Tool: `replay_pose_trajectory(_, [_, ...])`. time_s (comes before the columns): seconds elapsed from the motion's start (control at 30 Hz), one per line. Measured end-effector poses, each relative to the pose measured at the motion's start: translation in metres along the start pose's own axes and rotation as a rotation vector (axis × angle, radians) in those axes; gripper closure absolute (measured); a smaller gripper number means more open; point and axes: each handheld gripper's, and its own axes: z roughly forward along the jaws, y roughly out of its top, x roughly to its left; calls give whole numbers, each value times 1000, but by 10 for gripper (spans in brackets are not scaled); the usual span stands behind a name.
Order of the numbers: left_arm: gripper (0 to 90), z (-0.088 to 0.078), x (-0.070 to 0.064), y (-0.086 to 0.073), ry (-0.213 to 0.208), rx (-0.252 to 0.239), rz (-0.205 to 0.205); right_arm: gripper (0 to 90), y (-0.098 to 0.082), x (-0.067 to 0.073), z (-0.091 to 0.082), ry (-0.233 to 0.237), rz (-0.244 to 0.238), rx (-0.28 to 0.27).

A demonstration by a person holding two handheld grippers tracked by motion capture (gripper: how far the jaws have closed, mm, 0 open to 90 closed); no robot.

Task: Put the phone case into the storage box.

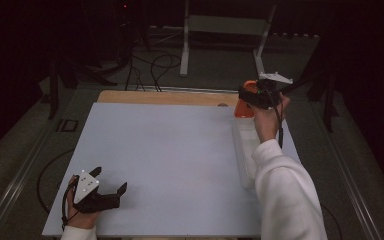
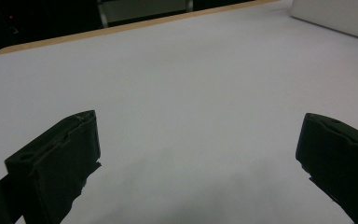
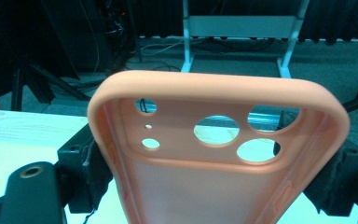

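Dim workroom, pale blue table: orange phone case, camera cut-outs uppermost, held off the surface at the table's two o'clock corner, pinched across its long side walls by the right gripper. Judged light, soft and flexible; grip the stiffer side rims, not the thin back. Left gripper, seven o'clock, jaws spread wide, empty; white tray at three o'clock.
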Motion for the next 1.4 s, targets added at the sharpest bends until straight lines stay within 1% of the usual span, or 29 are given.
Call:
replay_pose_trajectory(0.6, [5,-1,0,0,1,-5,-2,161,-3,-13,3,-28,3,20])
replay_pose_trajectory(0.93, [5,0,0,0,1,-2,-1,161,-9,-20,6,-39,5,40])
replay_pose_trajectory(1.4, [5,0,0,0,1,-2,-1,161,-21,-20,14,-36,3,65])
